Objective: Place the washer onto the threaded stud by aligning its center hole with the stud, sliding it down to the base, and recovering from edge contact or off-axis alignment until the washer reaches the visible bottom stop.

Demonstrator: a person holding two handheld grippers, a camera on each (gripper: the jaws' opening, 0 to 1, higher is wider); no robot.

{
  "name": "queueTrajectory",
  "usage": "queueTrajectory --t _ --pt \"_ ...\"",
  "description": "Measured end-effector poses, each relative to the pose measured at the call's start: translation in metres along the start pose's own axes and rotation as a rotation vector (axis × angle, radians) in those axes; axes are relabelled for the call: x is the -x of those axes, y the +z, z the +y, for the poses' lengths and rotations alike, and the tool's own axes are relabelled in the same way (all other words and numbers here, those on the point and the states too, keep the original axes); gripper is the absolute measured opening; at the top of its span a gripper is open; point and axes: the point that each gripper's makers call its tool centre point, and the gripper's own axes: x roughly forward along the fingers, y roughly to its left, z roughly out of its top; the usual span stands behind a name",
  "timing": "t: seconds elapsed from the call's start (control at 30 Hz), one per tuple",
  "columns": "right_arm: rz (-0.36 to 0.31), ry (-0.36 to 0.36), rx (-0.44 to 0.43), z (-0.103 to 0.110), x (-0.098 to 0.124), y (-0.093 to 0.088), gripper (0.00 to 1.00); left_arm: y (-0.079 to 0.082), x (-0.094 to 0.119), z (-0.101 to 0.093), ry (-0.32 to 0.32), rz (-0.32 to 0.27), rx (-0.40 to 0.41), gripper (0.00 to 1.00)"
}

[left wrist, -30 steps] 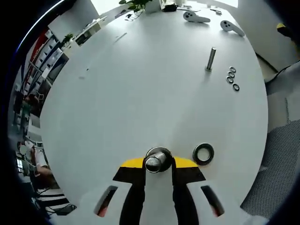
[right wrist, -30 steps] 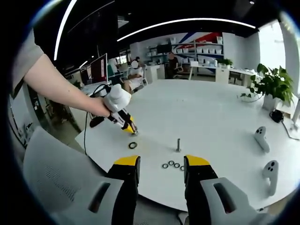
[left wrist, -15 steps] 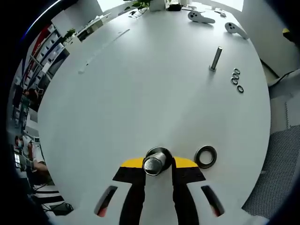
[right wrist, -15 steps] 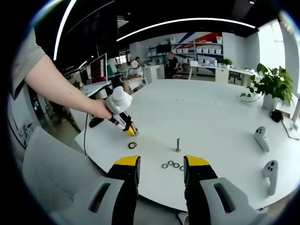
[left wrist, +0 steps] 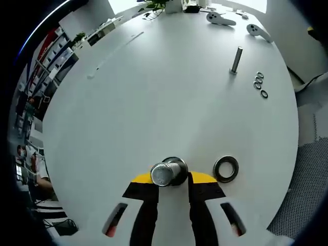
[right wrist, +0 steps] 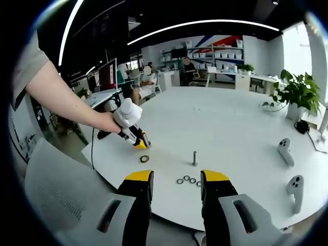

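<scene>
The left gripper (left wrist: 169,180) is clamped on a stud (left wrist: 166,172), a washer (left wrist: 226,168) just beside it on the table (left wrist: 154,92). The right gripper (right wrist: 176,180) hangs apart.

Black jaws tipped yellow on the left gripper (left wrist: 171,179) and right gripper (right wrist: 176,178), white bodies behind; grey short sleeve (right wrist: 28,64) on the arm.

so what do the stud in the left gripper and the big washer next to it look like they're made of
The stud held by the left gripper looks like bare metal, likely steel: silver-grey, with a bright sheen on its round end. The big washer lying on the white table also seems metal, but darker, with a dull grey-black finish; a coating is possible.
</scene>
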Motion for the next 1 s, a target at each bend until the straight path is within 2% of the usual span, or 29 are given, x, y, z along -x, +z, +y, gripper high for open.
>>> queueTrajectory --t 0.23,0.4,1.0 --pt "-0.002 -0.005 -0.002 -0.001 0.000 0.000 0.39 -0.011 -0.001 0.002 -0.013 0.029 0.026 0.19" --pt "-0.003 -0.006 0.001 -0.001 0.001 0.000 0.39 -0.010 0.003 0.005 0.007 -0.005 0.078 0.25" --pt "0.000 0.000 0.007 0.001 0.000 0.001 0.39 -0.016 0.024 -0.006 -0.020 -0.019 0.113 0.24"
